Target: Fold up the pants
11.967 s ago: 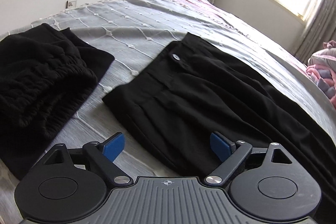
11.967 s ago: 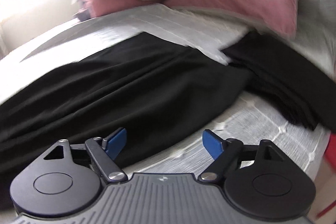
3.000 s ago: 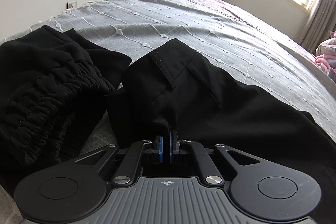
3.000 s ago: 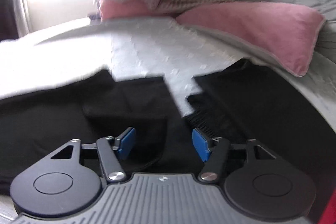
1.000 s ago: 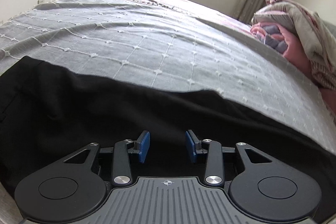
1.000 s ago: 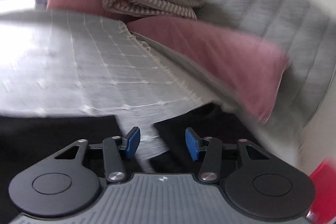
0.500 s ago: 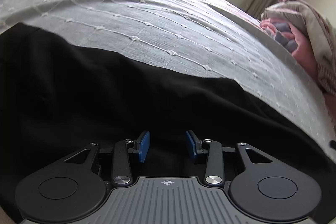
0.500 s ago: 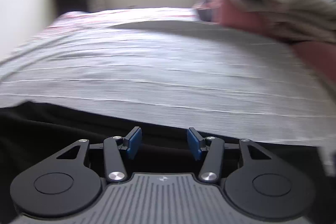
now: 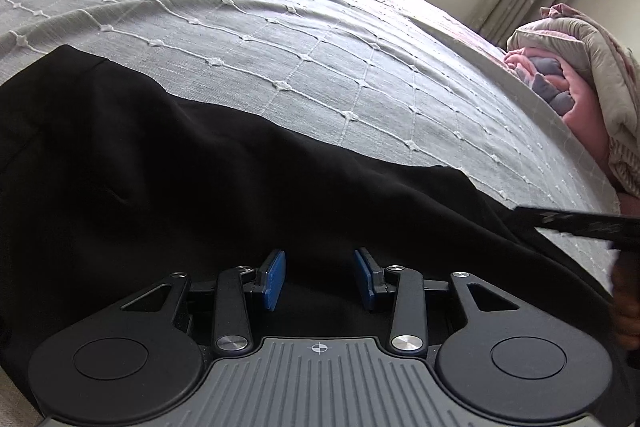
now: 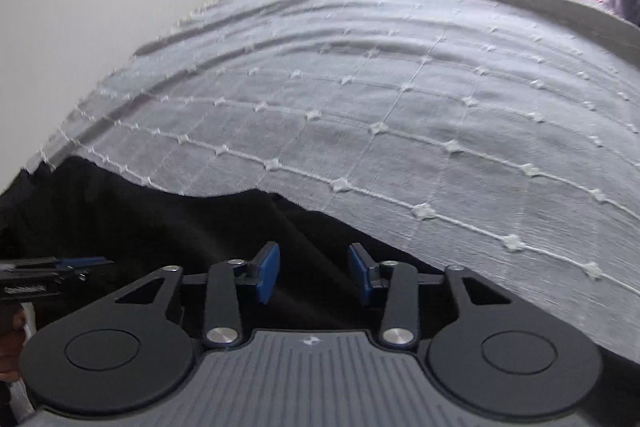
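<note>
Here left claw (image 9: 320, 279), right claw (image 10: 313, 274) agape over pants (image 9: 200, 179) edge.

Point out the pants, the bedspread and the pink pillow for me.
pants (image 9: 240, 187), left wrist view, middle of the black cloth.
bedspread (image 10: 400, 115), right wrist view, bare grey quilted top.
pink pillow (image 9: 580, 107), left wrist view, its pink side.

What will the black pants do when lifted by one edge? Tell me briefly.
The black pants will probably sag and drape: they lie limp, creased, following the bedspread. Likely light, thin fabric. The smooth weave may slip from the open left gripper.
</note>
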`<action>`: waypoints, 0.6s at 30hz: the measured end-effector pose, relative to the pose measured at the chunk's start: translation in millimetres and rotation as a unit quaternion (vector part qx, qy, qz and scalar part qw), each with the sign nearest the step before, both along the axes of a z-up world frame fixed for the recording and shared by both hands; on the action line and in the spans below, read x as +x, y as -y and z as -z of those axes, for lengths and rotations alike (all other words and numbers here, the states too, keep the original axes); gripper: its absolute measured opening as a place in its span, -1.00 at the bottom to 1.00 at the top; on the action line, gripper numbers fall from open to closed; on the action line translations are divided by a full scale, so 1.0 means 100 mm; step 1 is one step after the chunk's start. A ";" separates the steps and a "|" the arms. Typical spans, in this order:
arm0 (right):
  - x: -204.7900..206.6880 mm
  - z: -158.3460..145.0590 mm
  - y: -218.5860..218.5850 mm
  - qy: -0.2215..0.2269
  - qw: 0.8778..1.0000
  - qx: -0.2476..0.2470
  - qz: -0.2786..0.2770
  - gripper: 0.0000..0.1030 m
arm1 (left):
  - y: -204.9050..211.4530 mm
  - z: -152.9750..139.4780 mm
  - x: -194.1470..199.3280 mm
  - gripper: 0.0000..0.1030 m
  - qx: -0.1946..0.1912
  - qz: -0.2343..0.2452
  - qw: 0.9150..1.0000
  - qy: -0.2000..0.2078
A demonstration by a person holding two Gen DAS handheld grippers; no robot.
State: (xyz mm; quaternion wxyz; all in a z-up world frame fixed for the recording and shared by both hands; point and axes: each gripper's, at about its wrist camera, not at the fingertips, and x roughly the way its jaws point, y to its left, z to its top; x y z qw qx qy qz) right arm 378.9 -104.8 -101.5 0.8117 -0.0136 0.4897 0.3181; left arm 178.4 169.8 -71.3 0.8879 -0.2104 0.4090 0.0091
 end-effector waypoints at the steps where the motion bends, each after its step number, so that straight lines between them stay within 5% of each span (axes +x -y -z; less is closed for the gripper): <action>1: 0.00 0.06 -0.02 0.001 1.000 -0.011 -0.010 0.35 | -0.01 0.00 0.00 -0.29 -0.002 0.002 1.000 0.000; 5: -0.15 0.12 -0.03 0.013 0.999 -0.032 -0.035 0.36 | -0.02 -0.09 0.01 -0.29 -0.011 0.034 0.999 0.024; 7: -0.18 0.11 -0.04 0.028 0.998 -0.041 -0.037 -0.21 | -0.02 -0.24 0.00 -0.27 -0.017 0.049 0.997 0.056; 8: -0.18 0.11 -0.05 0.033 0.998 -0.047 -0.037 -0.34 | -0.01 -0.32 0.04 -0.17 -0.015 0.055 0.996 0.072; 11: -0.23 0.00 -0.08 0.067 0.994 -0.068 -0.044 -0.34 | 0.09 -0.49 0.30 0.12 0.003 0.078 0.992 0.099; 14: -0.26 -0.17 -0.11 0.112 0.990 -0.080 -0.041 -0.34 | 0.23 -0.36 0.87 0.40 0.018 0.161 0.985 0.061; 18: -0.21 -0.25 -0.19 0.149 0.982 -0.102 -0.047 -0.34 | 0.34 0.00 1.44 0.39 -0.002 0.205 0.979 0.011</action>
